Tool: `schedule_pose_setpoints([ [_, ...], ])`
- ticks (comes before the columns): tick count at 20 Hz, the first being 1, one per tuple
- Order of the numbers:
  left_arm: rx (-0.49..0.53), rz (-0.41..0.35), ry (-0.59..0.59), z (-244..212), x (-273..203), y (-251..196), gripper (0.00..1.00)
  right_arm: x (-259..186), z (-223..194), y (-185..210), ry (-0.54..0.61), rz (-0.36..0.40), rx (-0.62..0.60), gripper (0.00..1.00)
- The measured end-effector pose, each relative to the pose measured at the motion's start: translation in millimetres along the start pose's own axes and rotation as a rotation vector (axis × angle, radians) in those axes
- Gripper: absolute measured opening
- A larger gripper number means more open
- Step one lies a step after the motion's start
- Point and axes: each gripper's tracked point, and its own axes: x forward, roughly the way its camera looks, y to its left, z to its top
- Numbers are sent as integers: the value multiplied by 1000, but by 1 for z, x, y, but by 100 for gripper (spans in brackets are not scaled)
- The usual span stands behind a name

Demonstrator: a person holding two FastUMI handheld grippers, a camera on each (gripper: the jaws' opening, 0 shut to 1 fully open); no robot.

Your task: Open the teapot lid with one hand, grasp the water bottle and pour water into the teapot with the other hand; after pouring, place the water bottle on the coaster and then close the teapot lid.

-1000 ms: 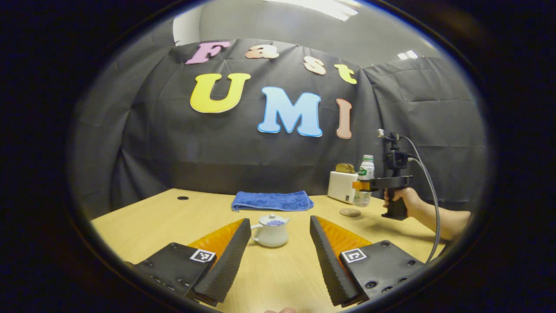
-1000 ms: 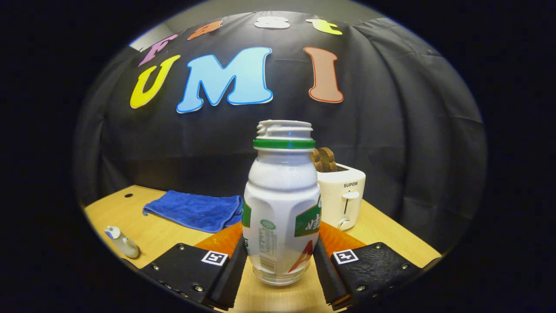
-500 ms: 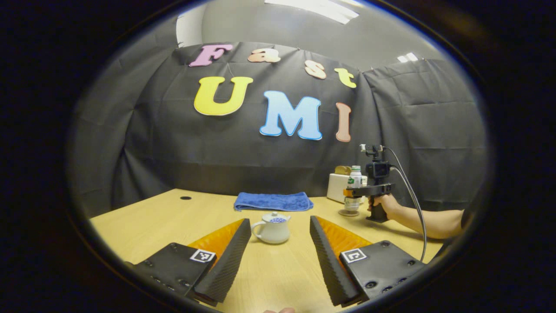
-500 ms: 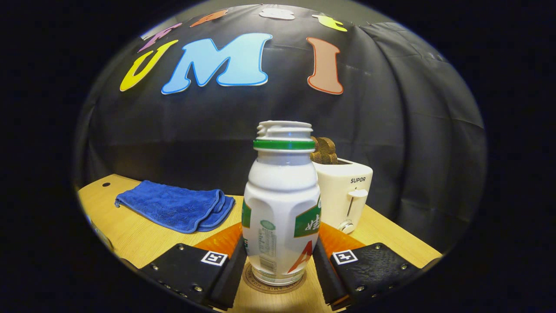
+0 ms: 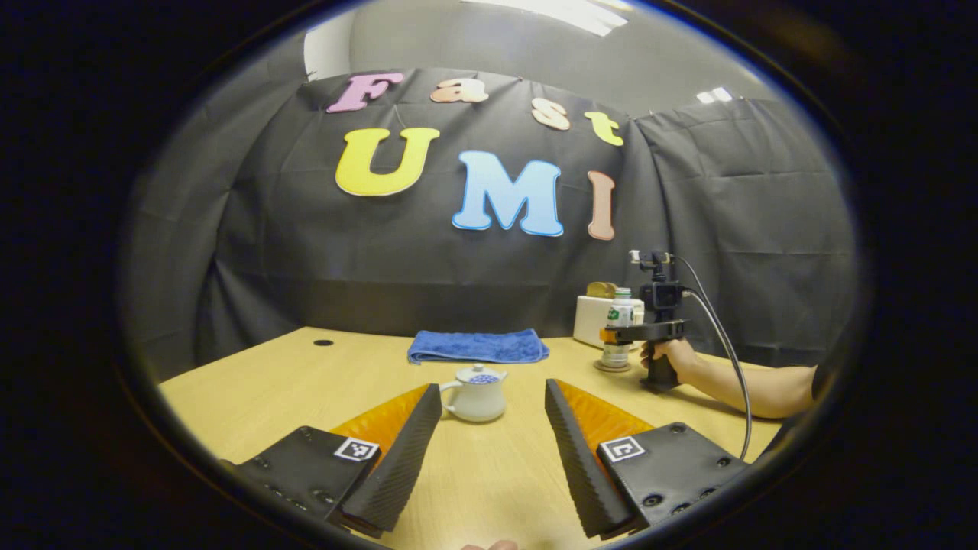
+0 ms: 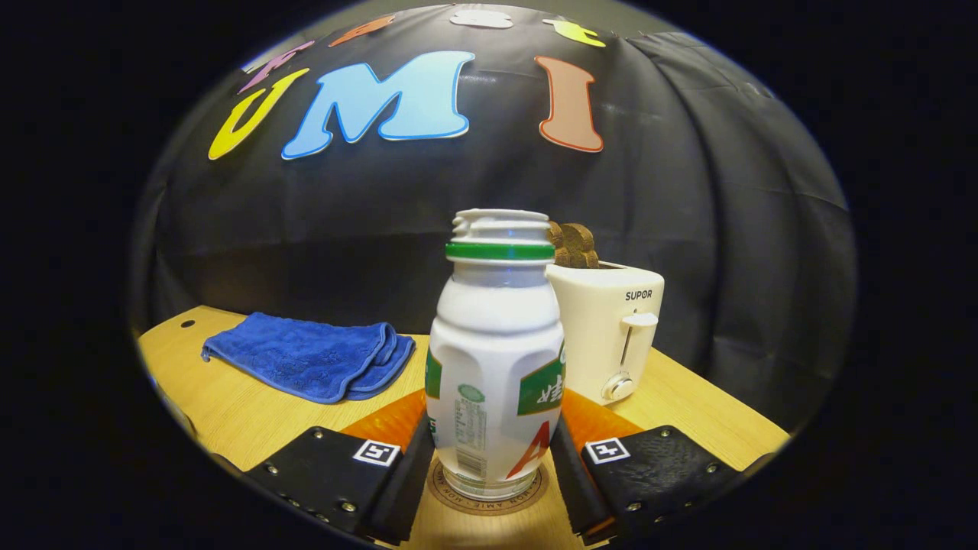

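The right tongs clench the upright water bottle standing on the coaster, while the released left tongs face the lidded teapot straight ahead on the surface.

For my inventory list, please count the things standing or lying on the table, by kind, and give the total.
Teapot: 1
Water bottle: 1
Coaster: 1
Blue towel: 1
Toaster: 1
Total: 5
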Motion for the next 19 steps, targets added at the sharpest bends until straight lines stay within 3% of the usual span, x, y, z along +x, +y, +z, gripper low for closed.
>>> schedule_pose_setpoints([
  [2,4,0,-1,0,0,-1,90,-3,3,-5,7,-22,4,77],
  [3,8,1,0,1,0,-2,90,-7,9,-3,-6,-14,12,89],
  [4,13,1,-2,1,0,-3,90,-10,16,-2,-22,-15,16,94],
  [8,17,-3,-10,3,0,-10,90,-47,43,-8,-74,-28,3,95],
  [11,15,20,-11,0,9,-9,92,-104,45,-8,-63,-24,30,94],
  [17,-36,65,-2,-19,57,-27,96,-241,12,51,-125,84,73,94],
  [19,-6,80,3,-23,63,-37,96,-265,2,60,-180,49,57,94],
])
